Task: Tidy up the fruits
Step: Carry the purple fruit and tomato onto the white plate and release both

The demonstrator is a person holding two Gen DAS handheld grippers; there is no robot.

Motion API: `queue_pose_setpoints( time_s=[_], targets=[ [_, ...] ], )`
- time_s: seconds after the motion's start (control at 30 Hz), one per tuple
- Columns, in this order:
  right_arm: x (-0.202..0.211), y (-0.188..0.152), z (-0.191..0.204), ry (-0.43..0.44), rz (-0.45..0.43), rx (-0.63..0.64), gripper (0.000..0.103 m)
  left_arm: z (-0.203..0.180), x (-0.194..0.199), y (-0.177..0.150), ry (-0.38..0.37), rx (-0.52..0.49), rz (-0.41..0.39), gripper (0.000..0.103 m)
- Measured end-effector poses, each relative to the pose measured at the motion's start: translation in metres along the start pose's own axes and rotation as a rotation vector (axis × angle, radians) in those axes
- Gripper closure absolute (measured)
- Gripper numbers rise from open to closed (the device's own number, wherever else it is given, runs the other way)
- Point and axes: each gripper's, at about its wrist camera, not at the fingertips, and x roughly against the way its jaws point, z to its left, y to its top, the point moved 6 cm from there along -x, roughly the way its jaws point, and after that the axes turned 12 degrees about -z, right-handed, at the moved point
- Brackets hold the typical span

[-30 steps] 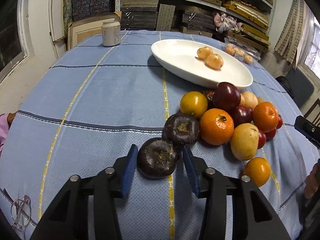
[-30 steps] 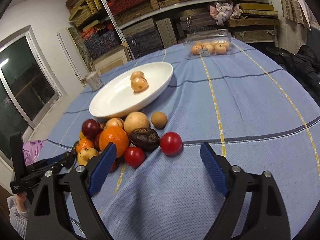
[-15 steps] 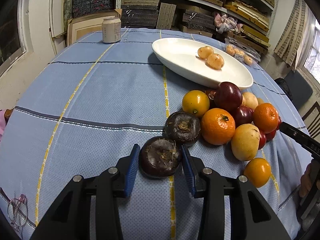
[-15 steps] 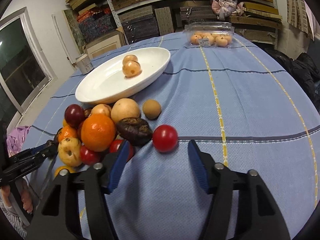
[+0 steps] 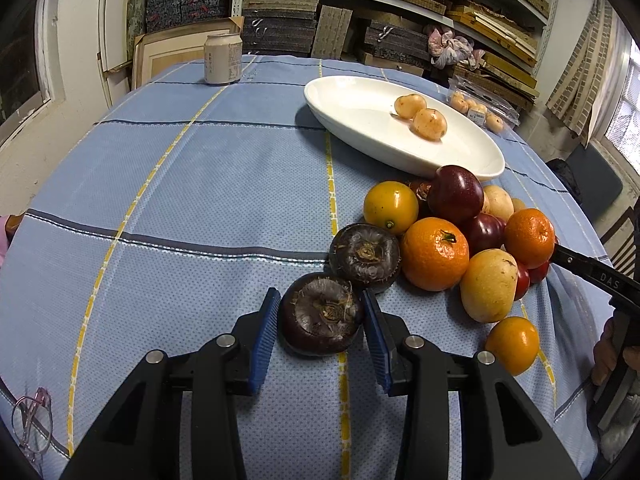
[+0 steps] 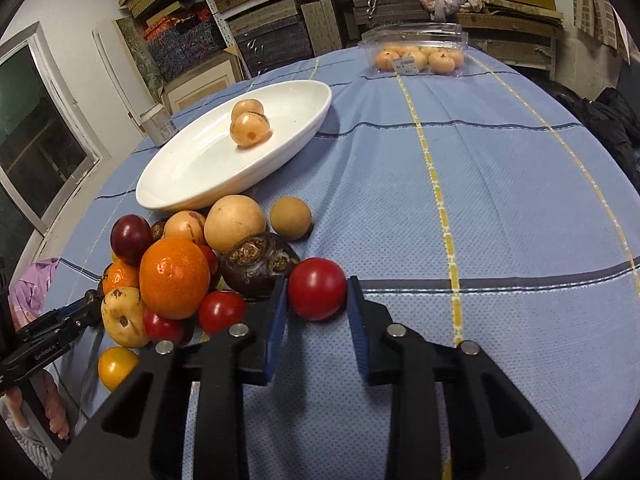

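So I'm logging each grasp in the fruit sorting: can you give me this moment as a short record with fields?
left tongs: shut on the dark fruit
right tongs: closing on the red fruit, pads at its sides
plate: two pale fruits inside
pile: mixed fruit on the cloth beside the plate
far edge: can, clear box of fruit

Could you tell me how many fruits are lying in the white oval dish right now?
2. One pale orange fruit lies near the middle of the white dish, and a second pale fruit touches it on the far side. Nothing else shows in the dish.
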Motion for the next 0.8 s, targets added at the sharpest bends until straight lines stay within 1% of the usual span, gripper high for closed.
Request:
queue_pose_setpoints(
  time_s=[0.23, 0.33, 0.47, 0.57, 0.67, 0.73, 0.8],
  targets=[
    [0.008, 0.0, 0.0, 0.013, -0.025, -0.011, 0.075, -0.001, 0.002, 0.0, -0.009, -0.001, -0.012, 0.062],
    [0.014, 0.0, 0.001, 0.018, -0.044, -0.011, 0.075, -0.002, 0.011, 0.004, 0.017, -0.011, -0.06, 0.062],
    [0.028, 0.005, 0.004, 0.013, -0.098, -0.005, 0.075, -0.009, 0.027, 0.017, 0.074, -0.067, -0.139, 0.062],
    [0.046, 0.028, 0.019, 0.036, -0.165, 0.026, 0.075, -0.02, 0.033, 0.044, 0.056, -0.089, -0.17, 0.062],
    [0.061, 0.072, 0.044, 0.063, -0.246, 0.076, 0.075, -0.035, 0.032, 0.086, 0.045, -0.098, -0.22, 0.062],
    [0.061, 0.099, 0.063, 0.08, -0.284, 0.104, 0.075, -0.048, 0.02, 0.114, 0.03, -0.094, -0.244, 0.062],
    [0.045, 0.116, 0.081, 0.093, -0.29, 0.127, 0.075, -0.055, 0.005, 0.128, 0.026, -0.084, -0.241, 0.062]
  ],
)
